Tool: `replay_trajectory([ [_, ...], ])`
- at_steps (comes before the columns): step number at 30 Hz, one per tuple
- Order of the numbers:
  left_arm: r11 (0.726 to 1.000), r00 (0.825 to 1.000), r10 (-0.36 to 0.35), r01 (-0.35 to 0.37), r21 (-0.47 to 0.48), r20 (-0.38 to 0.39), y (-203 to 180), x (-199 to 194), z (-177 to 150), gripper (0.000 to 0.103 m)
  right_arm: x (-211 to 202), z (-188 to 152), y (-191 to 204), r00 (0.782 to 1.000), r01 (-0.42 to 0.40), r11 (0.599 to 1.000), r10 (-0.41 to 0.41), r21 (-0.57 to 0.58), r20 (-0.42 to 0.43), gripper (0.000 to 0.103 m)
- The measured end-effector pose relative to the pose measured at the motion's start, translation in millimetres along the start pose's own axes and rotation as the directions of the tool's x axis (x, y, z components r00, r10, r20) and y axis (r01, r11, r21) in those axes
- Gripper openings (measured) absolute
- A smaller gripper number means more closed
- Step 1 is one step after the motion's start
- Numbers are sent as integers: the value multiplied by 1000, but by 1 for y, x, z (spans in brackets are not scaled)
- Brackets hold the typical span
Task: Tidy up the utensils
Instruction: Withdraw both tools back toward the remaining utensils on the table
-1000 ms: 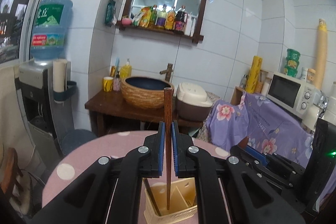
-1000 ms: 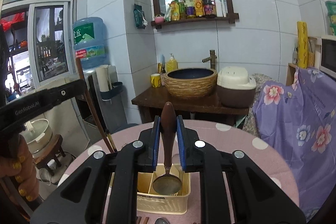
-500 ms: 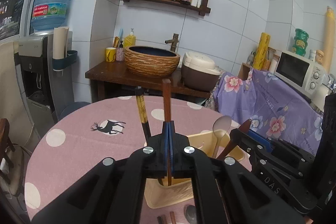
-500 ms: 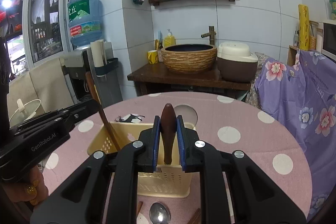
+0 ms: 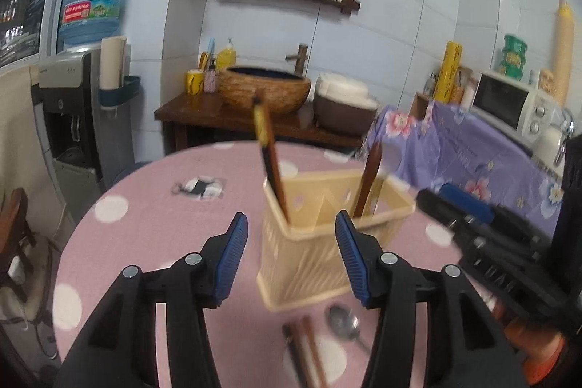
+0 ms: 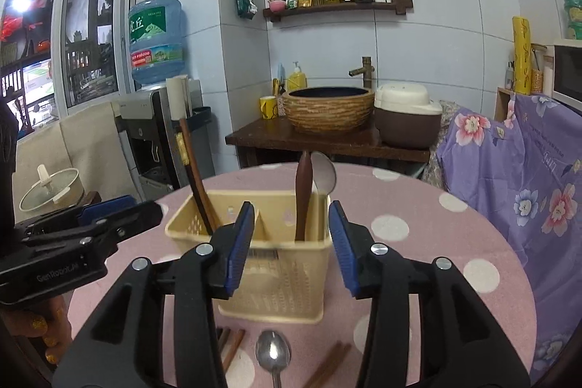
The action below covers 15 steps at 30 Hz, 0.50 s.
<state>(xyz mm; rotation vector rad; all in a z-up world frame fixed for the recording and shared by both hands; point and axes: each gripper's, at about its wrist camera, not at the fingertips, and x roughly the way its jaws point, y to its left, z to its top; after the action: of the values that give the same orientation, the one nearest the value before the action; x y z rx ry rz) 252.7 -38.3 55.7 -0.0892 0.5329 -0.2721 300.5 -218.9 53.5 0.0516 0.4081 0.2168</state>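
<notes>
Legible writing: "GenRobot.AI" in white on the black body of the left gripper point(image 6: 109, 224), read from the right wrist view. The blue water jug point(image 6: 155, 40) on the dispenser carries a green label with large Chinese characters and a red band below; the smaller print is too fine to read. Bottle labels on the mirror shelf point(image 6: 338, 8) cannot be read.

Task item: cream plastic utensil caddy point(image 6: 280, 275) with perforated walls and a centre divider making two compartments. It stands on a round table point(image 6: 418, 206) covered in pink cloth with white polka dots, just ahead of both grippers.
- Left compartment: dark wooden chopsticks point(image 6: 196, 180) with a yellow band near the top, leaning left.
- Right compartment: brown wooden handle point(image 6: 303, 195), nearly upright, with a metal spoon point(image 6: 324, 174) standing bowl-up just behind it.
- On the cloth in front of the caddy: a loose spoon point(image 6: 272, 353) lying bowl toward the caddy, with loose chopsticks point(image 6: 229, 344) on its left and more brown sticks on its right.

Left gripper: jaws opening, blue pads apart, nothing gripped; the caddy's near corner shows in the gap in the left wrist view, which is motion-blurred.
Right gripper point(image 6: 289, 242): jaws opening, pads clear of the wooden handle, which stands free in the caddy beyond them.
</notes>
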Motion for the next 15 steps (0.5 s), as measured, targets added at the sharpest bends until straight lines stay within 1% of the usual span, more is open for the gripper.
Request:
replay_trajectory([
  [1, 1000, 999, 7, -7, 5, -33, 3, -1, -11, 51, -3, -9, -3, 1000, 0, 1000, 1, 12, -29, 53],
  [3, 1000, 996, 14, -14, 0, -94, 9, -1, -31, 50, -8, -30, -8, 996, 9, 999, -6, 36, -91, 54],
  [4, 1000, 991, 20, -21, -9, -130, 13, 1, -44, 50, -10, -40, -10, 994, 21, 999, -16, 44, -112, 54],
  [5, 999, 986, 23, -27, -19, -164, 16, 3, -55, 47, -12, -51, -13, 991, 34, 998, -27, 53, -133, 54],
  [8, 999, 968, 4, -17, -48, -251, 20, 8, -87, 41, -19, -81, -21, 981, 61, 995, -45, 81, -188, 54],
  [10, 999, 957, -11, -3, -49, -291, 18, 10, -104, 39, -22, -100, -26, 974, 66, 992, -40, 110, -224, 54],
  [13, 999, 945, -32, 19, -44, -326, 8, 13, -119, 39, -25, -120, -28, 965, 74, 989, -38, 129, -261, 55],
  [15, 999, 942, -31, 26, -19, -334, -2, 14, -126, 39, -28, -129, -25, 962, 79, 990, -44, 121, -269, 55],
])
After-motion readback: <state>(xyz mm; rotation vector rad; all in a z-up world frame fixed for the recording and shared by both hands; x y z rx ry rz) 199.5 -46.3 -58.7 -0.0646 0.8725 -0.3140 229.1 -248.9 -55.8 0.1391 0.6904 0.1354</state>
